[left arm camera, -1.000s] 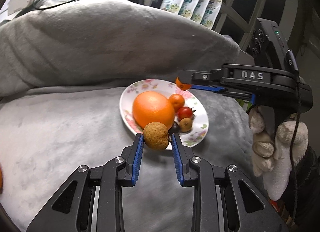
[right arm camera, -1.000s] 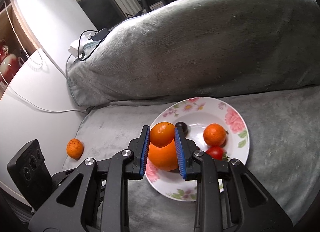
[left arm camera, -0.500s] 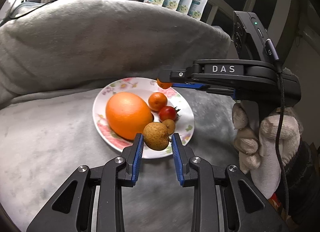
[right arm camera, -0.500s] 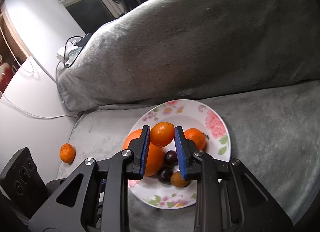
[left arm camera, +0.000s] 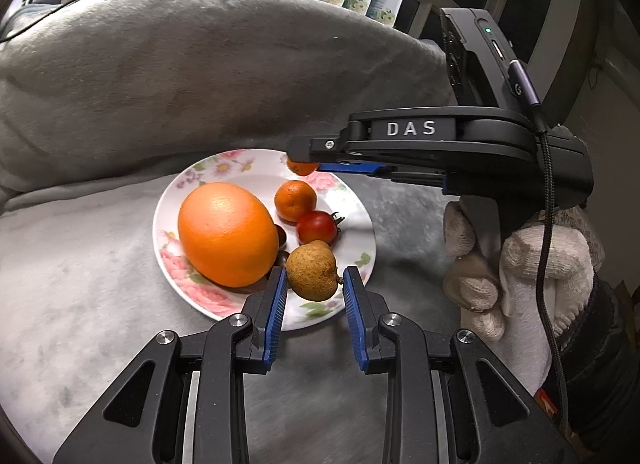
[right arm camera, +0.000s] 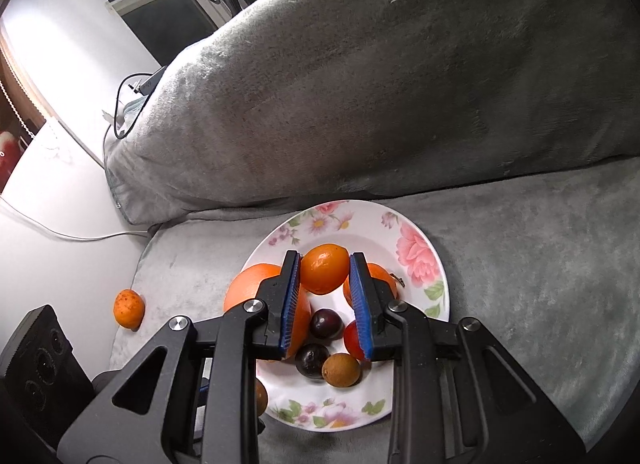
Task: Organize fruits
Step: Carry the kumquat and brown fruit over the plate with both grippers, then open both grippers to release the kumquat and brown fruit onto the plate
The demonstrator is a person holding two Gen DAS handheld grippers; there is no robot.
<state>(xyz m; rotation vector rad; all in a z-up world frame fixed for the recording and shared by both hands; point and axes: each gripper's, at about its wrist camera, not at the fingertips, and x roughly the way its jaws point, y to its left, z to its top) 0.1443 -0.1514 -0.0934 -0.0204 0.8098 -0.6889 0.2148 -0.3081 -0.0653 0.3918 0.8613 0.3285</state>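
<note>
Now delivery step: both grippers over floral plate [left arm camera: 362, 224], each carrying fruit. Left gripper [left arm camera: 314, 292] clamped on brown round fruit [left arm camera: 313, 271], held above plate's near rim. Right gripper [right arm camera: 325, 296] clamped on small orange citrus [right arm camera: 324, 269], above plate centre. Plate on grey blanket [right arm camera: 540, 264] already holds big orange [left arm camera: 227, 233], mandarin [left arm camera: 295, 200], tomato [left arm camera: 317, 227], dark plums [right arm camera: 326, 323]. One small orange fruit [right arm camera: 129, 308] lies apart on blanket, not yet gathered. Next, likely: lower each fruit into free gap, release gently so nothing rolls off.

Fruits [left arm camera: 228, 234] on floral plate [left arm camera: 168, 200]; two aloft
</note>
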